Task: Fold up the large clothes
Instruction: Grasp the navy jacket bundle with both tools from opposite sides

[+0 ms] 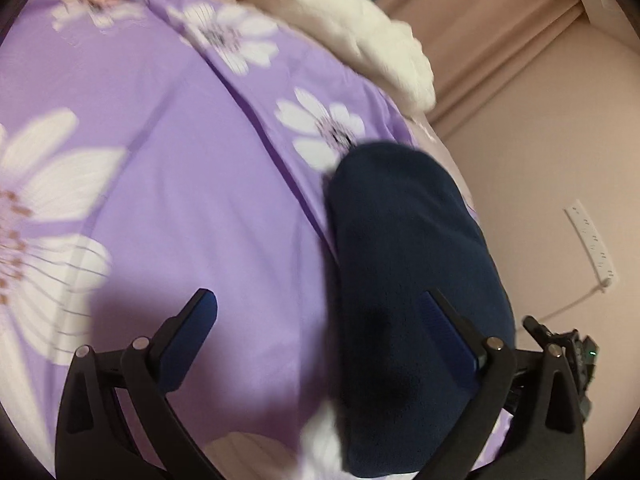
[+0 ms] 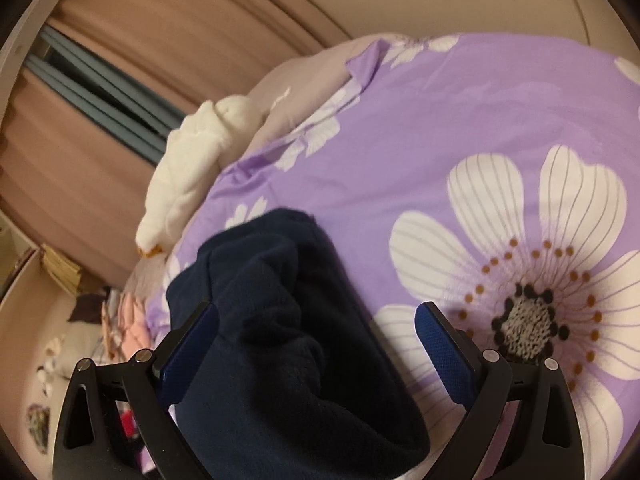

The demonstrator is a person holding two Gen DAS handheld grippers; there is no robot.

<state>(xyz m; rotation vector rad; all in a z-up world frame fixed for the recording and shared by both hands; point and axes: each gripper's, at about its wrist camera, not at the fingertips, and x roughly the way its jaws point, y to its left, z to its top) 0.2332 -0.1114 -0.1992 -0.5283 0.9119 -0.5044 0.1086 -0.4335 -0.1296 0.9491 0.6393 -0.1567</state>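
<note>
A dark navy garment (image 1: 404,264) lies bunched in a long roll on the bed, over a purple duvet cover (image 1: 192,208) printed with big white daisies. The left tool (image 1: 320,304) stands wide, gripping nothing; the garment runs under its right-hand finger, while the other finger hangs over bare purple cloth. The right tool (image 2: 318,314) is spread wide too, with the navy garment (image 2: 280,320) lying between and below its fingers, nearer the left one, and not pinched. A white fluffy blanket (image 2: 192,168) sits at the bed's far edge, by the curtains (image 2: 100,160).
</note>
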